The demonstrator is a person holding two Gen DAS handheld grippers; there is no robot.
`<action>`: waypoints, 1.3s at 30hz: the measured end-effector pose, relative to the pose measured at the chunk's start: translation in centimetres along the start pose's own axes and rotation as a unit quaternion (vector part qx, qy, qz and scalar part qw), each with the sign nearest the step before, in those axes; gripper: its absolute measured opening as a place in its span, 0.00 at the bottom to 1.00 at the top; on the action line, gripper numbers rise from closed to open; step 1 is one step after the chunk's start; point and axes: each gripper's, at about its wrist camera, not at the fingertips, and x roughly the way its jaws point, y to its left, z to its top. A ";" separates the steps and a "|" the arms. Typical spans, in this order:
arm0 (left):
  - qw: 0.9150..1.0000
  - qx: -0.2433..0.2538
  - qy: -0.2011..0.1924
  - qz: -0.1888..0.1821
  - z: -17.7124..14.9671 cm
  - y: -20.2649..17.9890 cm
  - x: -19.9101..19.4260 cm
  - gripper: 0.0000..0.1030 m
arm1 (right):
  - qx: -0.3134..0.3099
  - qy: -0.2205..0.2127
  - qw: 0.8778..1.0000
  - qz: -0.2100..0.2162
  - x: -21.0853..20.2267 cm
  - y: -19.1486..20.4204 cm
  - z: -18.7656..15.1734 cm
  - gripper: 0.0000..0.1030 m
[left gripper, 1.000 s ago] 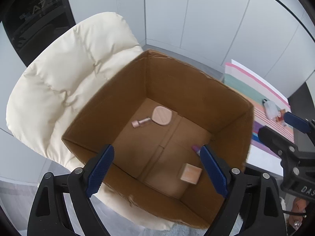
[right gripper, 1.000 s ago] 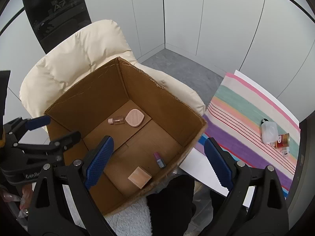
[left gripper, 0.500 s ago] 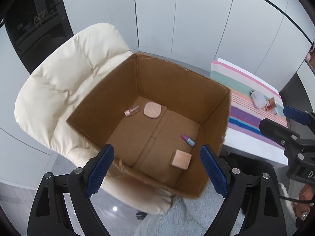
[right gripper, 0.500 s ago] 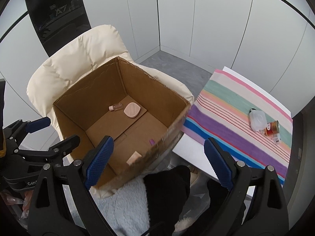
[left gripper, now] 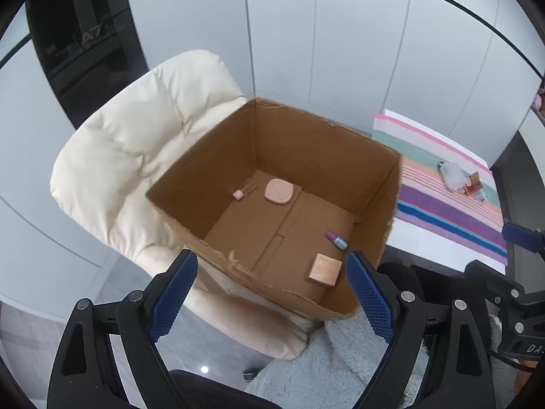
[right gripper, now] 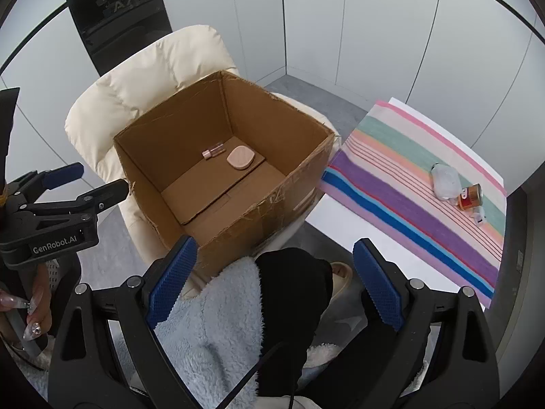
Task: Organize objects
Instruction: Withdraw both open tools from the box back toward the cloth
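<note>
Where box wall [right gripper: 259, 218] hides, square block [left gripper: 324, 269] shows.

Looks like an office or studio room, not a home: plain white wall panels [right gripper: 374, 34], grey floor [right gripper: 306, 92], dark glass door [right gripper: 112, 6] marked "A7". Cream padded chair [left gripper: 136, 143], white table [right gripper: 340, 231] w/ striped cloth [right gripper: 408, 184].

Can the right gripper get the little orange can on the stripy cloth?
Probably yes: the right gripper is open and empty, and the orange can sits uncovered on the striped cloth, with just small things beside it.
</note>
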 end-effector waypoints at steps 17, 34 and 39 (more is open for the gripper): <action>0.998 0.047 -0.003 -0.034 0.8 -4.4 1.0 0.87 | 0.056 -0.013 0.998 -0.016 -1.6 -4.4 -1.0 0.92; 0.977 0.168 0.006 -0.128 2.4 -19.2 2.2 0.87 | 0.200 -0.037 0.972 -0.114 -7.1 -17.8 -6.1 0.92; 0.971 0.175 0.028 -0.162 2.4 -23.6 2.6 0.87 | 0.246 -0.035 0.958 -0.143 -8.3 -21.8 -8.7 0.92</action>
